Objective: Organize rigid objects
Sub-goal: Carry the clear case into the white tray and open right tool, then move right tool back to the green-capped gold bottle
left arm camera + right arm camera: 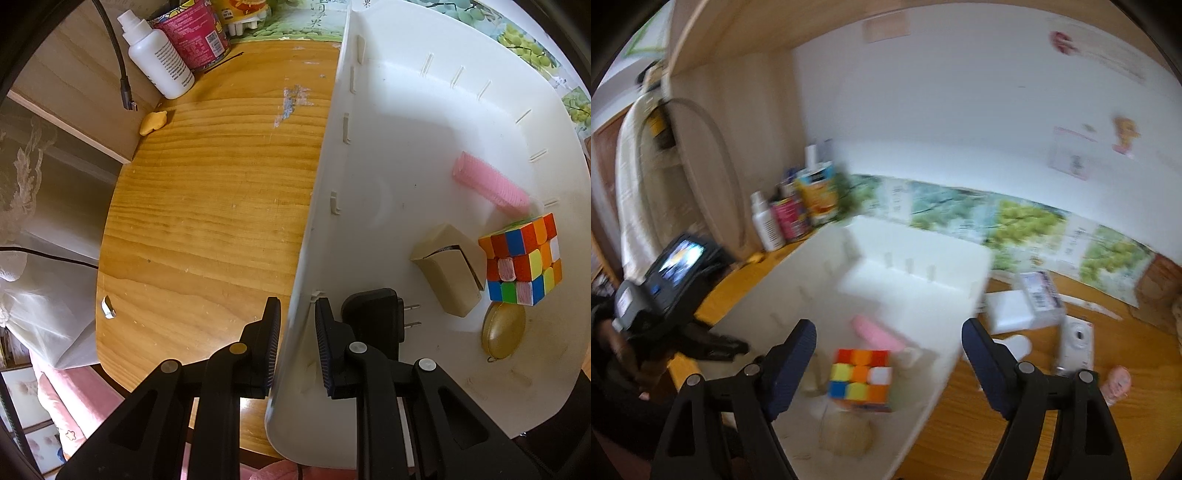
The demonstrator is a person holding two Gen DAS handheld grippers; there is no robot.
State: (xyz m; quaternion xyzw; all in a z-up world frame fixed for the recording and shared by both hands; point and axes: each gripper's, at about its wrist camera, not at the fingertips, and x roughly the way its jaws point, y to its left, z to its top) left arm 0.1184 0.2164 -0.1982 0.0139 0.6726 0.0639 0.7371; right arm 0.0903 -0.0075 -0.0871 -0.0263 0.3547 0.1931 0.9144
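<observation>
We saw the scrambled puzzle cube [861,379] in the white bin [424,122]; left gripper [297,345] jaws clamped its wall, right gripper [888,365] jaws gaped.

Left wrist view sharp, evenly lit — soft daylight, warm cast on wooden table [207,206]; white bin [406,155] bright, inner wall near blown out, soft shadow in its far corner; strong fisheye bending, black vignette at corners. Right wrist view motion-blurred throughout — cube [862,378], wall stickers smeared; white wall bright, left edge dim.
</observation>
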